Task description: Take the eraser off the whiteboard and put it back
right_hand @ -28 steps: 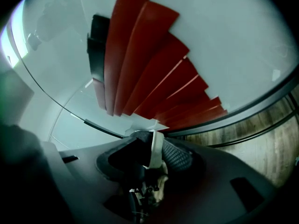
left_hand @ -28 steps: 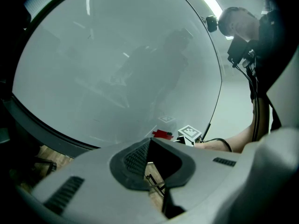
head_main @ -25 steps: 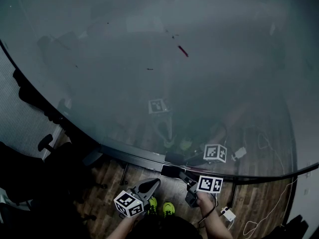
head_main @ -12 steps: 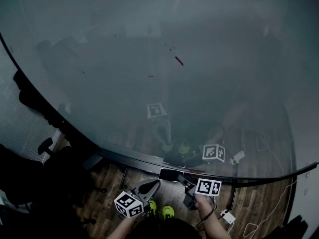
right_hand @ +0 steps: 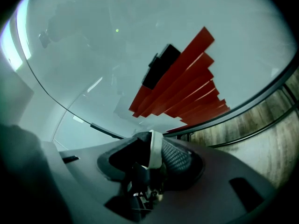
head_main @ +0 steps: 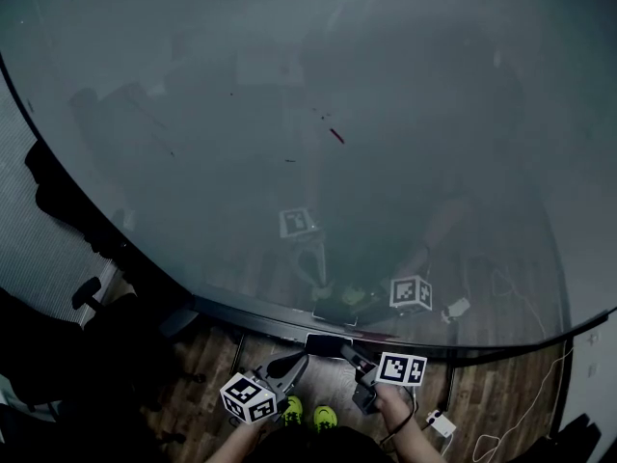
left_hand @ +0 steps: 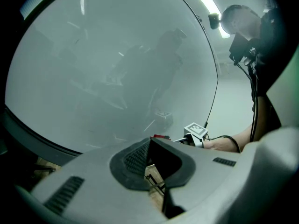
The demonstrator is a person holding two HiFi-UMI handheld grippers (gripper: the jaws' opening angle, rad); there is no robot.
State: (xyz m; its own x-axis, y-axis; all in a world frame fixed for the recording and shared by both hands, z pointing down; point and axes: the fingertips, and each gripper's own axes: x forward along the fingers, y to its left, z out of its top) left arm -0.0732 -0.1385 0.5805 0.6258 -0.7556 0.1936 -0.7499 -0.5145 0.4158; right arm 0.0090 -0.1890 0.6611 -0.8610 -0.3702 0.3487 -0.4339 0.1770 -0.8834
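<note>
Whiteboard surface, wide, glossy and grey (head_main: 289,114), fills most of each view; low on it, near its bottom frame, lies a patch of red stepped stripes (right_hand: 182,83); the eraser, as I judge it, is the small black rectangular block (right_hand: 161,65) stuck to the board at that patch's upper-left edge, ahead of the right gripper (right_hand: 152,135) and apart from it; the left gripper (left_hand: 150,143) hangs beside, its grey jaws closed tip to tip on nothing; the right gripper's jaws are clenched on a thin white slab (right_hand: 154,150) that touches both pads; what that slab is I cannot tell. The step in hand looks like the reach for the block; done well, the jaws would spread wider than the block, square up to its long sides, close firmly, then draw it straight off the surface without dragging through the red. Counted: one whiteboard, one red patch, two grippers, one black block, one white slab.
</note>
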